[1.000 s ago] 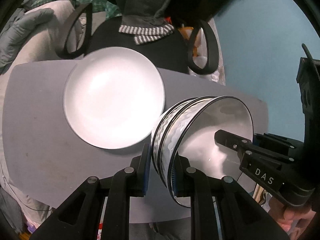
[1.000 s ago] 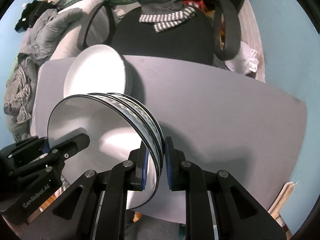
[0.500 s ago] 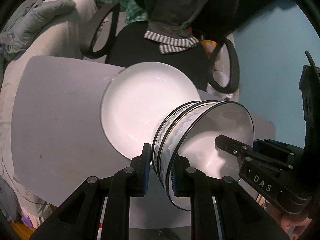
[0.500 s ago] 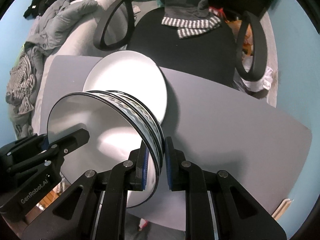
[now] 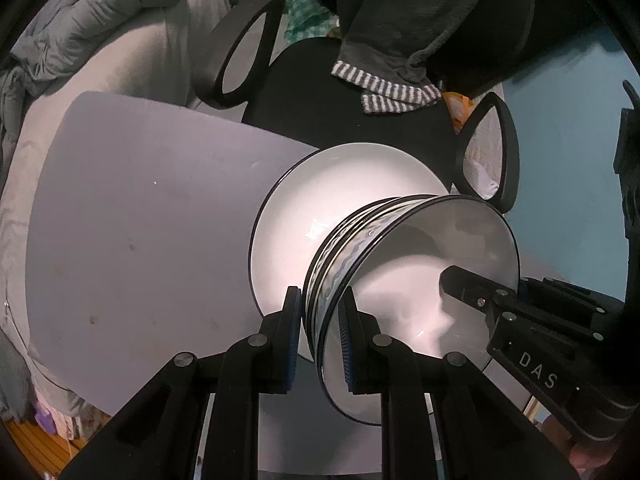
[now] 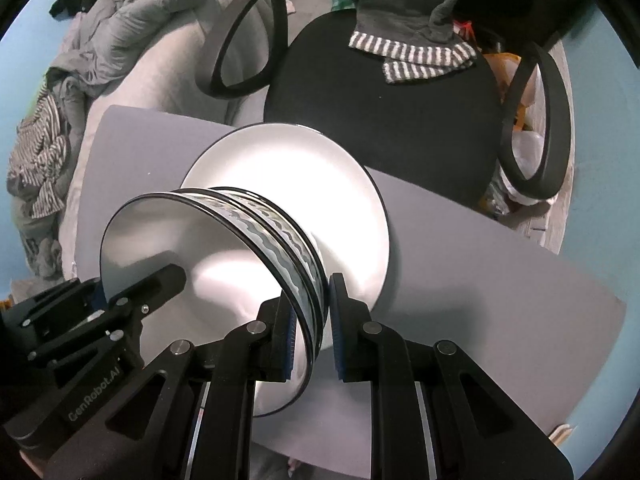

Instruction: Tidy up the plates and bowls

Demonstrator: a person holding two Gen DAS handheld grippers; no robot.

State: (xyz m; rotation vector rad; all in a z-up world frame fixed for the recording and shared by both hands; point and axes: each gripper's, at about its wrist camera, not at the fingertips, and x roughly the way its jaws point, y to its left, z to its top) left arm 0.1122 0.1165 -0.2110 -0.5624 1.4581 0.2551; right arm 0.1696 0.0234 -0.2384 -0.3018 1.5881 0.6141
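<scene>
The left gripper [image 5: 319,334] has its jaws closed to a narrow gap on the near rim of the stacked bowls [image 5: 416,276], one blue pad outside the wavy-patterned wall and one inside; the right gripper [image 6: 311,334] clamps the opposite rim of the same stacked bowls [image 6: 208,264] in the same way, its jaws just as narrow. At least two bowls sit nested, white inside, with dark rim lines; both grippers carry the stack between them, tilted, above the white plate [image 5: 352,200]. In the left wrist view the plate lies at centre frame, partly hidden behind the stack, near the far edge of the grey table [image 5: 140,220]; in the right wrist view the plate [image 6: 304,176] shows above and right of the bowls. Beyond the table stands a black chair [image 6: 384,112] with a grey garment with striped cuffs [image 6: 416,52] draped over it; a bed with rumpled grey bedding [image 5: 104,20] fills the upper left.
</scene>
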